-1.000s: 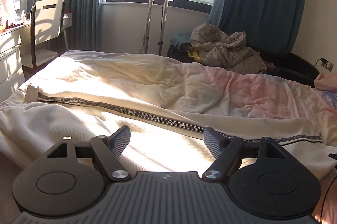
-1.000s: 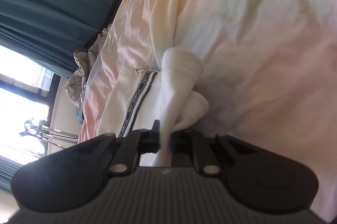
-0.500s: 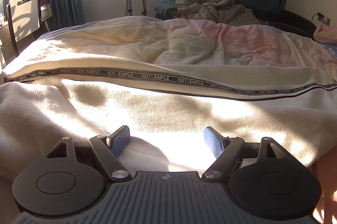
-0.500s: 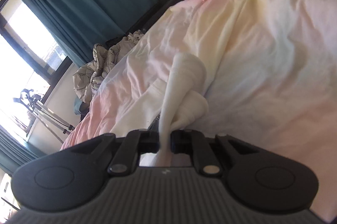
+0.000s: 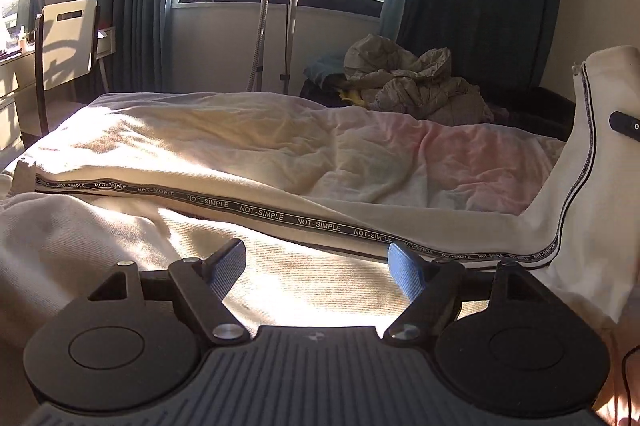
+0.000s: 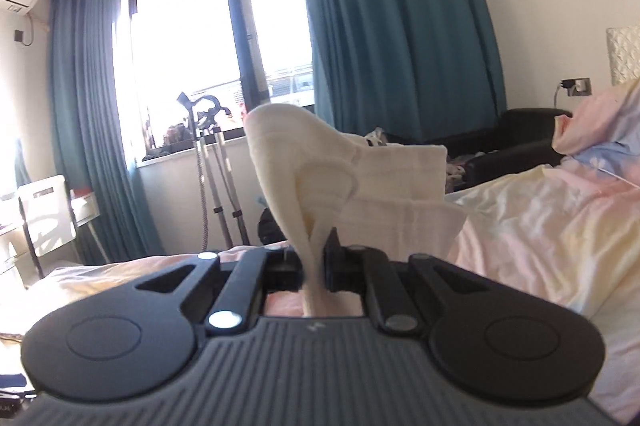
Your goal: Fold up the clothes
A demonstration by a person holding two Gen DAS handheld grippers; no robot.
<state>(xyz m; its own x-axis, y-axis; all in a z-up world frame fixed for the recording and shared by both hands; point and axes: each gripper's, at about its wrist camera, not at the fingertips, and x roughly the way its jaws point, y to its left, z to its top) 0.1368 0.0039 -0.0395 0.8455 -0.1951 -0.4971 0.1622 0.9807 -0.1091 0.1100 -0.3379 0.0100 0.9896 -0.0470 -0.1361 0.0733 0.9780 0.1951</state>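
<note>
With one end of the cream trousers (image 5: 280, 210) being lifted off the bed (image 5: 460, 154) near its right edge, pinched by the right gripper (image 6: 316, 262), while the left gripper (image 5: 320, 266) is being held spread above the part lying flat, the raised end is best being carried over evenly, stripe kept aligned.

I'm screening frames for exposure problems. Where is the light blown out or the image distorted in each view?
Left wrist view: hard sun washes out the cream ribbed trousers ahead of the open left gripper; fisheye bends the edges. Right wrist view: the bright window is overexposed, and the trouser cuff in the shut right gripper looks slightly soft.
</note>
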